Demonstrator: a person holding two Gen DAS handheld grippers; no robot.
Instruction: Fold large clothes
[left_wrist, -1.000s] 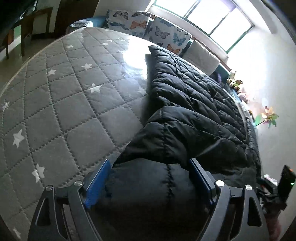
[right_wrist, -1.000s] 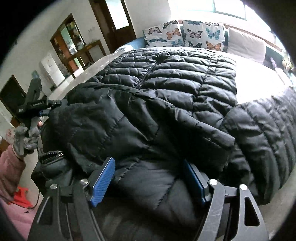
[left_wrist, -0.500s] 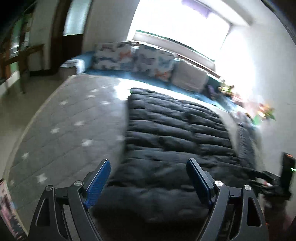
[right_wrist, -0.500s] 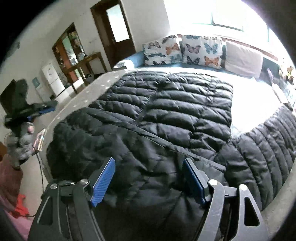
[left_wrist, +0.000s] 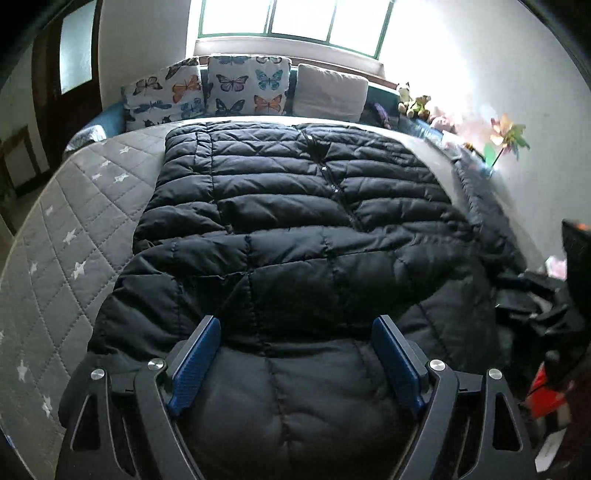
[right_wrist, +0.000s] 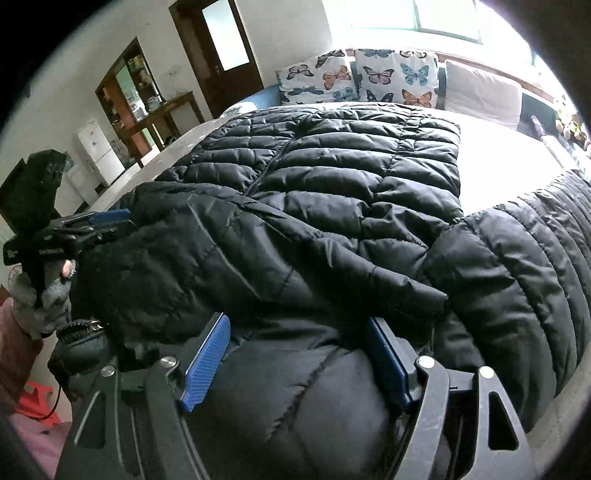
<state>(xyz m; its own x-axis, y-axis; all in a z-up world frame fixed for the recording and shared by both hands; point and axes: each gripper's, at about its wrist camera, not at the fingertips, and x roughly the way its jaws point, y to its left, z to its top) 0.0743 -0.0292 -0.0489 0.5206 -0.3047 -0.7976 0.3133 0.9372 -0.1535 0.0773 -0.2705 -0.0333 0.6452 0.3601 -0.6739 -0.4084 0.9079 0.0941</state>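
Note:
A large black quilted down coat (left_wrist: 295, 221) lies spread on the bed, front zipper up, hem toward the pillows; it also shows in the right wrist view (right_wrist: 332, 192). My left gripper (left_wrist: 295, 354) stands wide open with puffy coat fabric bulging between its blue pads at the near edge. My right gripper (right_wrist: 299, 354) is also wide open around a thick fold of the coat. The left gripper also shows in the right wrist view (right_wrist: 92, 225), at the coat's left corner. A sleeve (right_wrist: 517, 266) trails off to the right.
The grey quilted star-pattern mattress (left_wrist: 66, 221) is bare left of the coat. Butterfly pillows (left_wrist: 243, 85) and a plain cushion (left_wrist: 328, 98) line the far edge under the window. Plush toys (left_wrist: 413, 101) and a wall stand right. A doorway and cabinet (right_wrist: 140, 96) stand left.
The left gripper has swung from the coat's left side to face straight down its length. The coat's near end has been drawn over and laid flatter. Both grippers stay wide around the fabric.

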